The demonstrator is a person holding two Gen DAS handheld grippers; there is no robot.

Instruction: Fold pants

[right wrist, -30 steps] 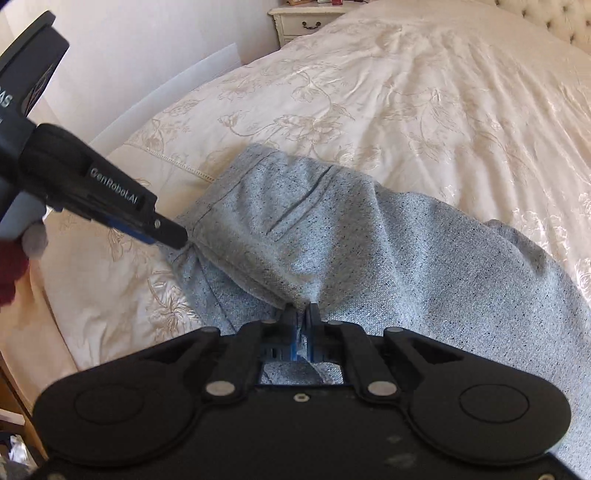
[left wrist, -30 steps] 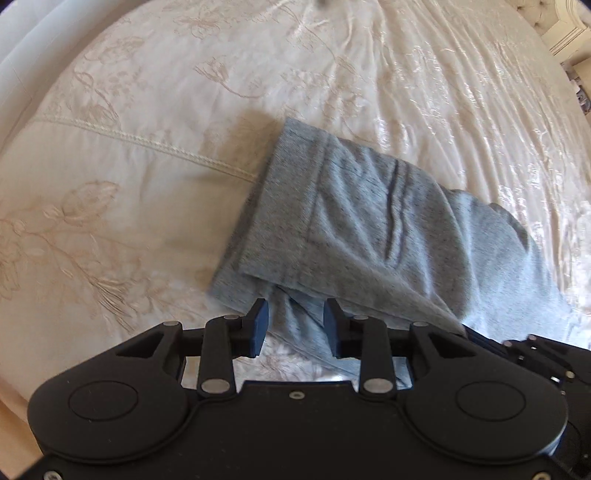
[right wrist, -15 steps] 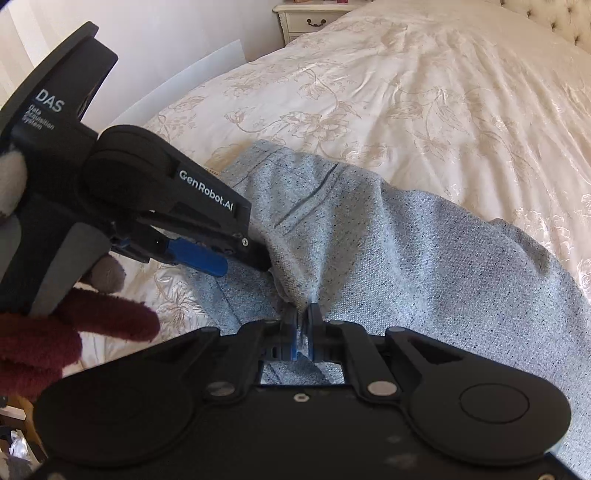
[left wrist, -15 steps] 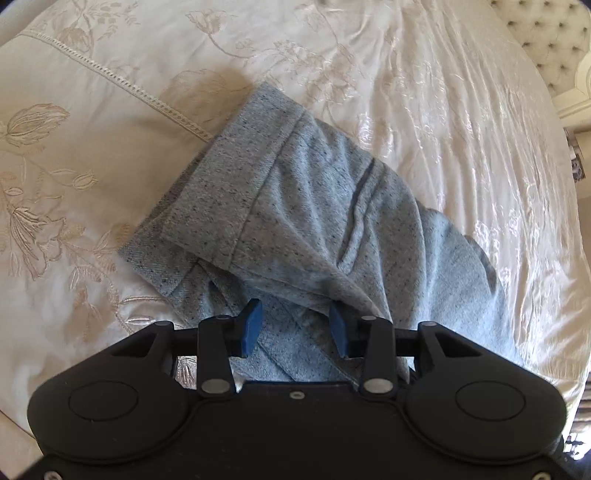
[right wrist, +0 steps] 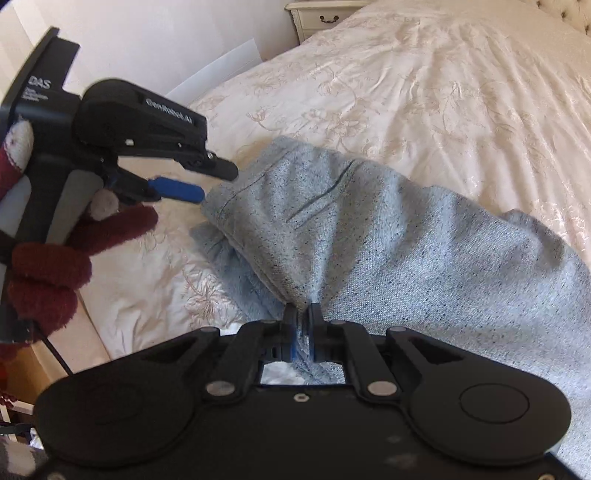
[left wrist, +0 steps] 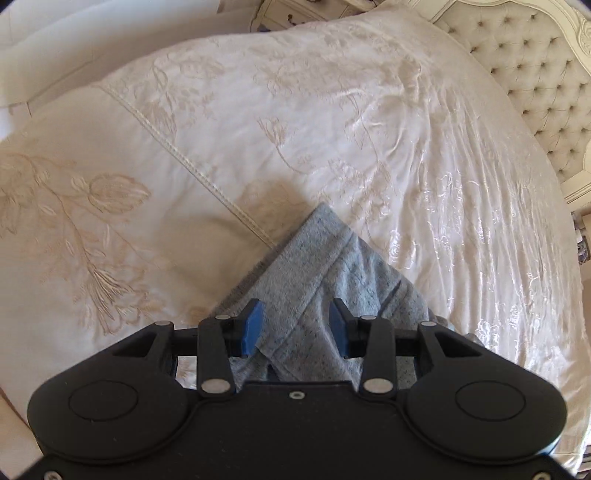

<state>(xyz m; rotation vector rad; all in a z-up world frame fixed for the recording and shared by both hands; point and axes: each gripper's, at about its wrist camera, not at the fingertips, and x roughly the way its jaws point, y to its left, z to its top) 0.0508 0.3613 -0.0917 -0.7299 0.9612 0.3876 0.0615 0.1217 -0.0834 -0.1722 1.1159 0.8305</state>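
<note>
Grey heathered pants [right wrist: 388, 236] lie bunched on a cream embroidered bedspread [right wrist: 424, 92]. My right gripper [right wrist: 302, 314] is shut on a pinch of the pants' near edge. My left gripper [left wrist: 294, 325] is open with its blue pads either side of the waistband corner [left wrist: 317, 266], with the cloth between the jaws. In the right wrist view the left gripper [right wrist: 216, 181] sits at the left end of the pants, held by a hand in a maroon glove [right wrist: 48, 273].
The bedspread [left wrist: 332, 129] fills both views. A tufted headboard [left wrist: 535, 85] stands at the far right. A white nightstand [right wrist: 325, 14] is beyond the bed's far corner. The bed's near edge runs at lower left [right wrist: 96, 325].
My left gripper has moved onto the waistband corner and tilted up, its jaws still open. My right gripper has kept its pinch and the cloth has lifted slightly.
</note>
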